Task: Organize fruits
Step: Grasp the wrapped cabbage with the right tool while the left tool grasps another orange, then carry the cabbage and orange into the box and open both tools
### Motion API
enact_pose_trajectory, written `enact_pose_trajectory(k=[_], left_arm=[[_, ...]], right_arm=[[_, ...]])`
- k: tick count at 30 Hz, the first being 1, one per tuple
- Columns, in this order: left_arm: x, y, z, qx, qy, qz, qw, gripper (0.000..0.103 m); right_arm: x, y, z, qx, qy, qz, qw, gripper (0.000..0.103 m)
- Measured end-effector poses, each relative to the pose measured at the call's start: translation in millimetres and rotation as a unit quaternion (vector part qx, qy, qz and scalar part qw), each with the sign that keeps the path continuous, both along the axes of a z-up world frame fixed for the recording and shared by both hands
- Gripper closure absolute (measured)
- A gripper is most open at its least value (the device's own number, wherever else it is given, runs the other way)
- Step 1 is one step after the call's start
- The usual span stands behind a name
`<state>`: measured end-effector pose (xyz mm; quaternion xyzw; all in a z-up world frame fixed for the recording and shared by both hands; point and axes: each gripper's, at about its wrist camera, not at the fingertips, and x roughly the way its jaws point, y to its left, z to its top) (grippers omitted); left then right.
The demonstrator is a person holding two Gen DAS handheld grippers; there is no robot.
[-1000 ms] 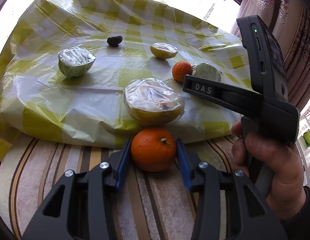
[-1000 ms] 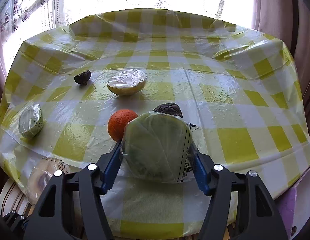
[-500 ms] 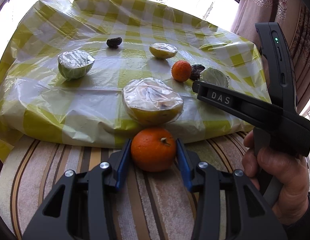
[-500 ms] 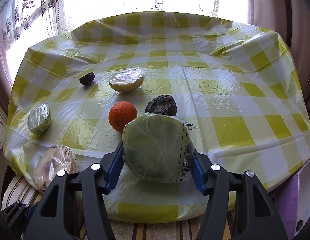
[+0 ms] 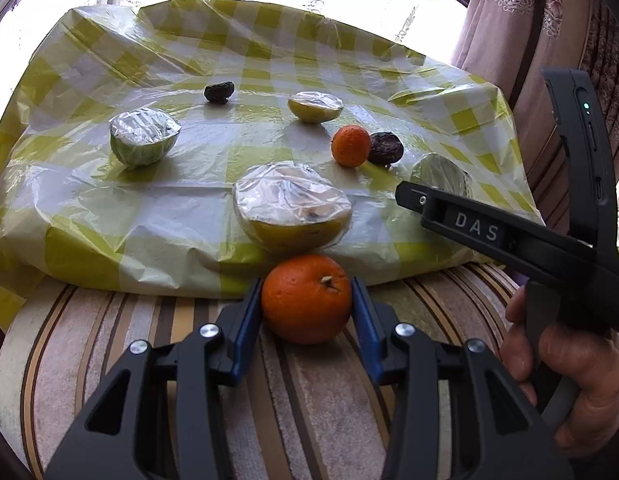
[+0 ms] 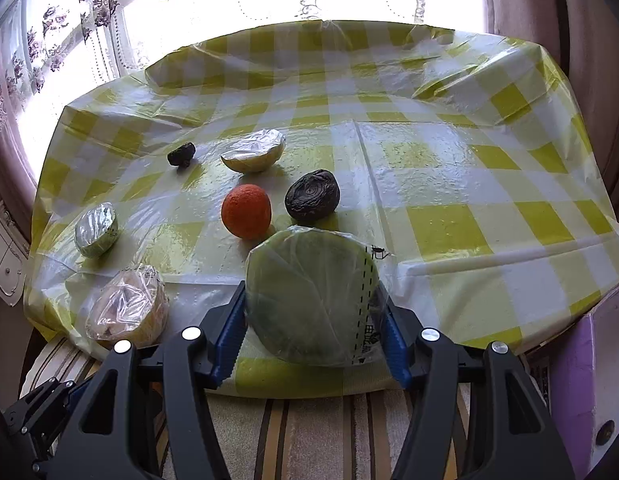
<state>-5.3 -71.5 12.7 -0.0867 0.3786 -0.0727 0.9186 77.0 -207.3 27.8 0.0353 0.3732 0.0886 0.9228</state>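
My left gripper [image 5: 306, 305] is shut on an orange [image 5: 306, 298], held over the striped cushion just short of the table's front edge. My right gripper [image 6: 312, 312] is shut on a plastic-wrapped green fruit half [image 6: 311, 294] over the table's front edge; it also shows in the left wrist view [image 5: 439, 172]. On the checked cloth lie a second orange [image 6: 246, 211], a large dark wrinkled fruit [image 6: 312, 201], a small dark fruit [image 6: 181, 154], a wrapped yellow half [image 6: 253, 155], a wrapped green half [image 6: 96, 230] and a big wrapped yellow half [image 5: 292, 210].
The table [image 6: 449, 160] is covered with a yellow-and-white checked plastic cloth. A striped cushion [image 5: 109, 344] lies in front of it. Curtains and a bright window stand behind. A purple box [image 6: 581, 380] sits at the right of the table.
My right gripper has drawn back toward the front edge with the wrapped green half, uncovering the large dark fruit behind it. My left gripper keeps hold of the orange in about the same place.
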Motion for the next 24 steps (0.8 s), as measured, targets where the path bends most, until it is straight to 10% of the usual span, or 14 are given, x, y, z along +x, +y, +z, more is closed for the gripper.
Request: enact_pose_trajectory(k=[24], left_arm=[[-13, -30, 16, 0.029, -0.028, -0.044, 0.9982, 0.060]], right_arm=[[-57, -53, 12, 0.029, 0.000, -0.007, 1.000, 0.045]])
